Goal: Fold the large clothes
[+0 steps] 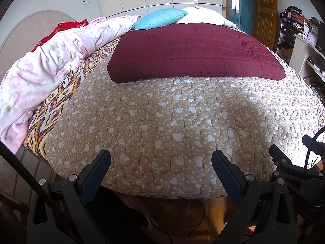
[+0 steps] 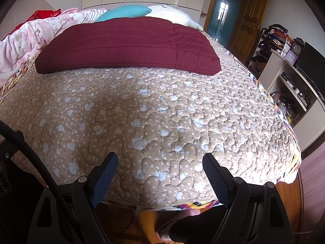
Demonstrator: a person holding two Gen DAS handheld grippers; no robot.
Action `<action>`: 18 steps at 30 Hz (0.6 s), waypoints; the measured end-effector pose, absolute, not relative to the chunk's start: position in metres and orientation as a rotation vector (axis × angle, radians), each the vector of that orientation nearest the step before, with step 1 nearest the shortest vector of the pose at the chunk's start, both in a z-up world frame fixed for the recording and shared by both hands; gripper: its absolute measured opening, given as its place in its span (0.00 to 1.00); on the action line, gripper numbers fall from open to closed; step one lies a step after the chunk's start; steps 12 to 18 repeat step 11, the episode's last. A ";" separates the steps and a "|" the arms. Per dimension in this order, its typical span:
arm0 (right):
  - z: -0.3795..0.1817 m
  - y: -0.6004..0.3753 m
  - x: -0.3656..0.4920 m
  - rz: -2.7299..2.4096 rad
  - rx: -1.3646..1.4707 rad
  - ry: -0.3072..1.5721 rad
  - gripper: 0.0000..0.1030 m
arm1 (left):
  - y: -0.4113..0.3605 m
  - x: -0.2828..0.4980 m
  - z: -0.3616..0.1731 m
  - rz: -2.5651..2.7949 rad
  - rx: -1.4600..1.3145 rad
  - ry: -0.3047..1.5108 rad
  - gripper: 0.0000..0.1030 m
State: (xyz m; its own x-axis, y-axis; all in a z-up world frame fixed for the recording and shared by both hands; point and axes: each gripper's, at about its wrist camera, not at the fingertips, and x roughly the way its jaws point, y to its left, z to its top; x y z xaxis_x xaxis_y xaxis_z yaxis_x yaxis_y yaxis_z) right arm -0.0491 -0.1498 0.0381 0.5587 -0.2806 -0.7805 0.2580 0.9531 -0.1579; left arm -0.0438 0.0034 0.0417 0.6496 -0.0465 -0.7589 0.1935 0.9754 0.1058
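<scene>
A dark red quilted garment [image 1: 195, 50] [image 2: 130, 46] lies folded into a flat rectangle on the far half of the bed. A tan quilt with pale blue hearts [image 1: 172, 126] [image 2: 154, 118] covers the bed under it. My left gripper [image 1: 161, 158] hangs open over the quilt's near edge, nothing between its blue-padded fingers. My right gripper [image 2: 160, 161] is also open over the near edge, well short of the garment. In the left wrist view the right gripper's black frame [image 1: 288, 162] shows at the lower right.
A crumpled pink blanket [image 1: 50, 61] [image 2: 26, 38] lies along the bed's left side. A turquoise pillow [image 1: 160, 18] [image 2: 124, 12] and a white pillow [image 1: 203, 16] sit at the head. White shelves [image 2: 292, 85] with clocks and clutter stand to the right. Wooden floor [image 2: 292, 199] shows below.
</scene>
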 end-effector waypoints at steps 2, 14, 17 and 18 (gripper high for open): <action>0.038 -0.150 -0.049 -0.317 -0.026 0.924 0.86 | 0.003 -0.044 0.041 -0.138 0.185 0.856 0.96; 0.034 -0.148 -0.046 -0.306 -0.035 0.931 0.86 | 0.007 -0.037 0.033 -0.131 0.167 0.884 0.96; 0.034 -0.148 -0.046 -0.306 -0.035 0.931 0.86 | 0.007 -0.037 0.033 -0.131 0.167 0.884 0.96; 0.034 -0.148 -0.046 -0.306 -0.035 0.931 0.86 | 0.007 -0.037 0.033 -0.131 0.167 0.884 0.96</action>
